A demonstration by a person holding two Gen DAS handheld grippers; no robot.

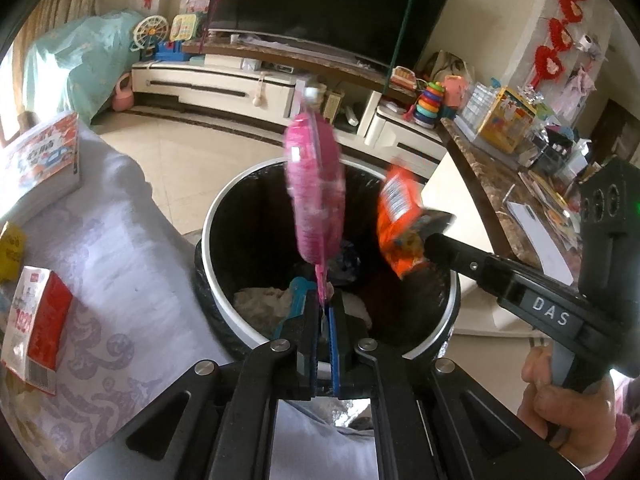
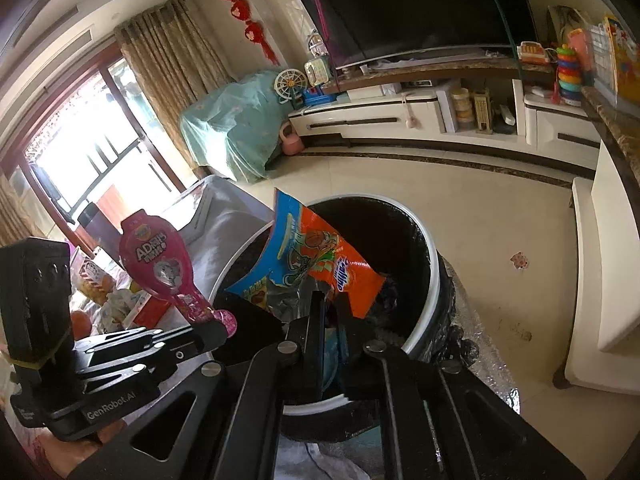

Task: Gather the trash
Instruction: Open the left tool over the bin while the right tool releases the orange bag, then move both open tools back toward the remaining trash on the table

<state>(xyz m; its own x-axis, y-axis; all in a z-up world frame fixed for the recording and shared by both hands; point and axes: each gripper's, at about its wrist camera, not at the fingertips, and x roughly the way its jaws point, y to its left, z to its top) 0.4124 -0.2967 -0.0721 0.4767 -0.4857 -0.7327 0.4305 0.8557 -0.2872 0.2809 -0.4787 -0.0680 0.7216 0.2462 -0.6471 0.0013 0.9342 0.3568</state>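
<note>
I had the left gripper [image 1: 323, 312] clamped on a pink paddle-shaped pouch [image 1: 314, 184] by its thin tail, right gripper [image 2: 332, 300] clamped on an orange/blue snack wrapper [image 2: 320, 256], foil inside showing. Both hung over the black-lined white bin [image 1: 224, 208], w/ trash inside.

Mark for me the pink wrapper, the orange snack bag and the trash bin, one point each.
pink wrapper [image 1: 316, 184], left wrist view, on the middle of its wide body.
orange snack bag [image 2: 320, 252], right wrist view, on its printed orange face.
trash bin [image 1: 212, 216], left wrist view, on the left side of its white rim.
</note>
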